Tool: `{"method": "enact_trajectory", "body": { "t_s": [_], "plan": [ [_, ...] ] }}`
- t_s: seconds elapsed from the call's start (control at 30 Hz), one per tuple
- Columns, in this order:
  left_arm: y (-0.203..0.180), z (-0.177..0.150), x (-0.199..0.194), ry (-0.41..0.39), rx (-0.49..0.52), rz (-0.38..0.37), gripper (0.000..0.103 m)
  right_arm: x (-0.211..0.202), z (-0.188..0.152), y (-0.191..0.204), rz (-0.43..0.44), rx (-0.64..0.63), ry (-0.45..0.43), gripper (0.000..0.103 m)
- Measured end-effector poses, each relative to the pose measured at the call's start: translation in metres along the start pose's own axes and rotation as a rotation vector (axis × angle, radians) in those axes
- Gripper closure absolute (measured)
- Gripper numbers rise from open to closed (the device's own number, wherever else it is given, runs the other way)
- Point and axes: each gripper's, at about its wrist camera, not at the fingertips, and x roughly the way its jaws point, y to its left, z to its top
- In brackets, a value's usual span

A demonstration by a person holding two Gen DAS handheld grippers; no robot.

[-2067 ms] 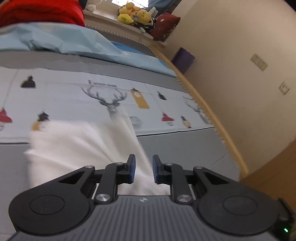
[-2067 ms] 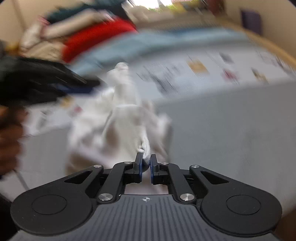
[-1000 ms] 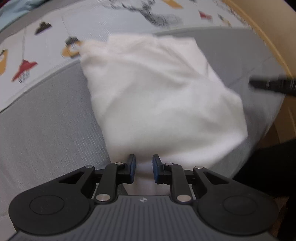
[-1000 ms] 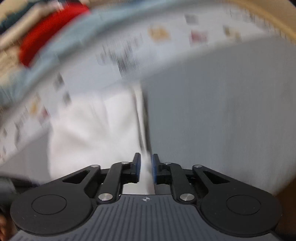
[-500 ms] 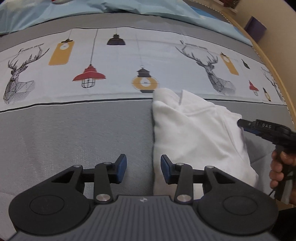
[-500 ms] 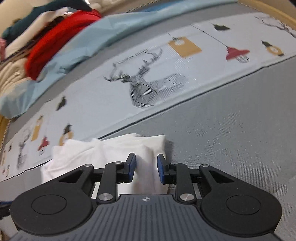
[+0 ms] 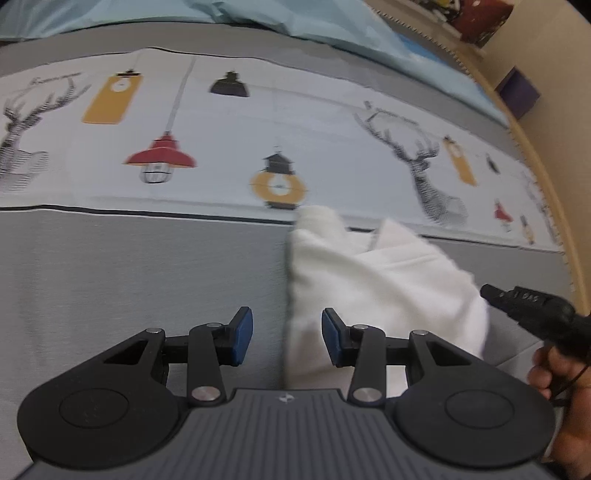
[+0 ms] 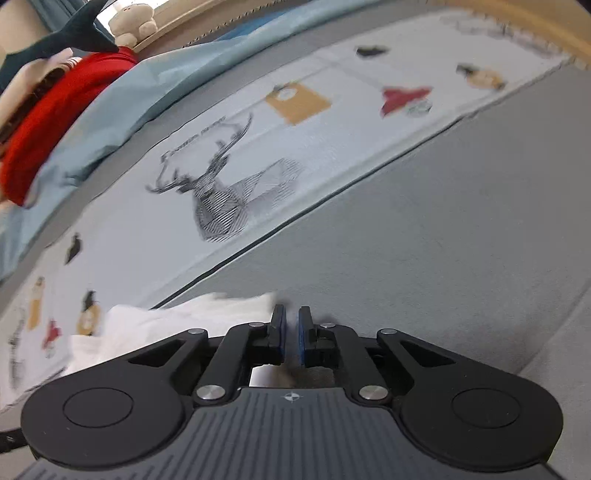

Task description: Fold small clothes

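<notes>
**White garment lies folded on the bed, between my two grippers**

The bed [image 7: 110,280] fills both views, covered by a grey bedspread with a pale printed band of deer heads, hanging lamps and lanterns [image 7: 277,184]. Beyond the band lies a light blue sheet [image 8: 155,81], and past it a heap of clothes with a red garment [image 8: 48,122] on top, near a dark blue plush shark [image 8: 74,37] and a cream plush toy [image 8: 129,20].

The small white cloth garment [image 7: 376,280] lies bunched in a rough fold on the grey part of the bedspread, its far corner just reaching the printed band.

My left gripper [image 7: 287,336] hangs over the garment's near left edge. Its jaws are spreading, and the blue pads stand clear of the cloth, the edge showing in the gap between them.

My right gripper [image 8: 291,339] is at the garment's opposite corner, seen from the left wrist beside my hand [image 7: 561,373]. Its jaws are closing, nearly together, and I cannot tell whether cloth is caught between them; the white corner [image 8: 236,304] lies just left of the pads.
</notes>
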Motion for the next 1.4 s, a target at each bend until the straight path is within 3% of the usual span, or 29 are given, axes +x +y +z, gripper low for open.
{"method": "enact_trajectory", "body": {
  "t_s": [0.07, 0.13, 0.17, 0.23, 0.3, 0.47, 0.57, 0.6, 0.67, 0.7, 0.8, 0.87, 0.93, 1.0, 1.1, 1.2, 1.23, 1.27, 1.3, 1.33, 1.37, 1.4],
  "plan": [
    [-0.001, -0.001, 0.009, 0.013, -0.031, -0.041, 0.047, -0.003, 0.001, -0.008, 0.086, 0.042, 0.026, 0.079],
    [0.001, -0.001, 0.018, 0.028, -0.072, -0.081, 0.041, 0.001, -0.002, -0.011, 0.153, 0.066, 0.1, 0.052],
    [0.004, -0.002, 0.024, 0.025, -0.093, -0.099, 0.035, 0.006, -0.005, -0.011, 0.171, 0.064, 0.145, 0.05],
    [0.011, -0.002, 0.038, 0.071, -0.149, -0.08, 0.034, 0.013, -0.012, -0.01, 0.18, 0.051, 0.201, 0.05],
    [0.016, 0.002, 0.047, 0.087, -0.211, -0.112, 0.034, 0.02, -0.015, -0.007, 0.182, 0.025, 0.227, 0.05],
    [0.012, 0.005, 0.076, 0.116, -0.216, -0.151, 0.033, 0.026, -0.012, -0.001, 0.193, 0.006, 0.211, 0.05],
    [0.015, 0.008, 0.086, 0.102, -0.217, -0.181, 0.035, 0.03, -0.011, 0.004, 0.188, 0.01, 0.194, 0.068],
    [0.015, 0.009, 0.087, 0.091, -0.218, -0.195, 0.039, 0.03, -0.011, 0.005, 0.188, 0.007, 0.189, 0.076],
    [0.017, 0.012, 0.088, 0.081, -0.197, -0.205, 0.068, 0.028, -0.009, 0.009, 0.184, 0.005, 0.16, 0.09],
    [0.019, 0.013, 0.084, 0.074, -0.18, -0.208, 0.08, 0.027, -0.007, 0.013, 0.2, 0.008, 0.142, 0.092],
    [0.025, 0.022, 0.062, -0.021, -0.171, -0.199, 0.087, 0.016, 0.002, 0.027, 0.3, 0.025, 0.047, 0.093],
    [0.029, 0.029, 0.038, -0.138, -0.161, -0.18, 0.087, 0.004, 0.008, 0.041, 0.373, -0.01, -0.037, 0.092],
    [0.036, 0.033, 0.019, -0.241, -0.175, -0.14, 0.086, -0.006, 0.009, 0.052, 0.354, -0.071, -0.103, 0.091],
    [0.047, 0.034, 0.007, -0.281, -0.217, -0.125, 0.073, -0.01, 0.009, 0.055, 0.269, -0.104, -0.146, 0.084],
    [0.058, 0.034, 0.0, -0.25, -0.238, -0.155, 0.072, -0.011, 0.011, 0.051, 0.297, -0.116, -0.114, 0.084],
    [0.053, 0.029, -0.002, -0.199, -0.156, -0.19, 0.072, -0.007, 0.002, 0.057, 0.357, -0.206, -0.016, 0.084],
    [0.049, 0.026, 0.003, -0.156, -0.123, -0.214, 0.072, -0.002, -0.004, 0.061, 0.342, -0.264, 0.045, 0.085],
    [0.045, 0.021, 0.011, -0.095, -0.081, -0.215, 0.072, 0.007, -0.013, 0.065, 0.275, -0.335, 0.107, 0.086],
    [0.043, 0.015, 0.023, -0.013, -0.021, -0.157, 0.07, 0.018, -0.025, 0.067, 0.171, -0.398, 0.157, 0.086],
    [0.038, 0.006, 0.038, 0.06, 0.048, -0.038, 0.061, 0.026, -0.032, 0.063, 0.067, -0.424, 0.192, 0.081],
    [0.037, -0.002, 0.046, 0.082, 0.076, 0.044, 0.044, 0.029, -0.031, 0.057, 0.026, -0.399, 0.205, 0.081],
    [0.038, -0.005, 0.044, 0.064, 0.055, 0.061, 0.044, 0.026, -0.028, 0.051, 0.044, -0.352, 0.196, 0.081]
  ]
}}
